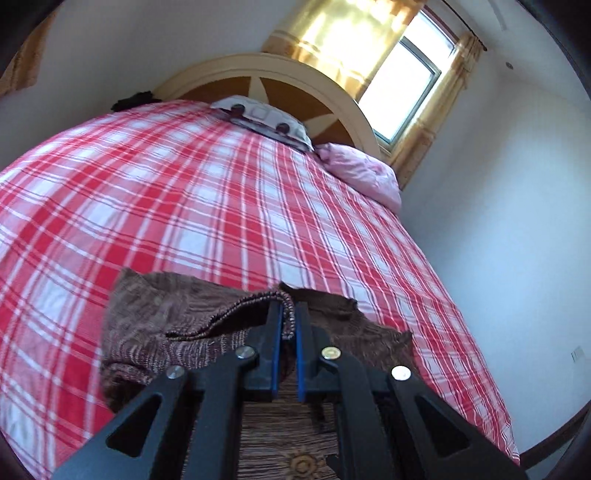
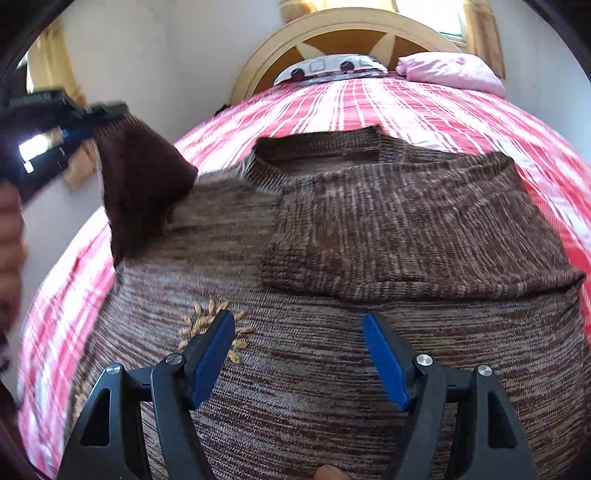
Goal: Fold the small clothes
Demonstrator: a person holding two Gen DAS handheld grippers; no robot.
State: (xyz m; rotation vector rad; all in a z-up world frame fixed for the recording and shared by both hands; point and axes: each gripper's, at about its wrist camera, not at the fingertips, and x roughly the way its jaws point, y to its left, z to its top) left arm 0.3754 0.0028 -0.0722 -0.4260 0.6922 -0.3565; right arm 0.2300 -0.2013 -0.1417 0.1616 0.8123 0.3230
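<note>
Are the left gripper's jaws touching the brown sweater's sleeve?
Touching. In the left wrist view the left gripper has its jaws shut on the ribbed cuff edge of the sleeve; the right wrist view shows that sleeve lifted off the sweater.

You see a bed (image 1: 221, 192) with red plaid cover and a curved headboard (image 1: 280, 74). White walls (image 1: 498, 184). Sun shines through the window (image 1: 402, 88) and golden curtains (image 1: 332, 33).
</note>
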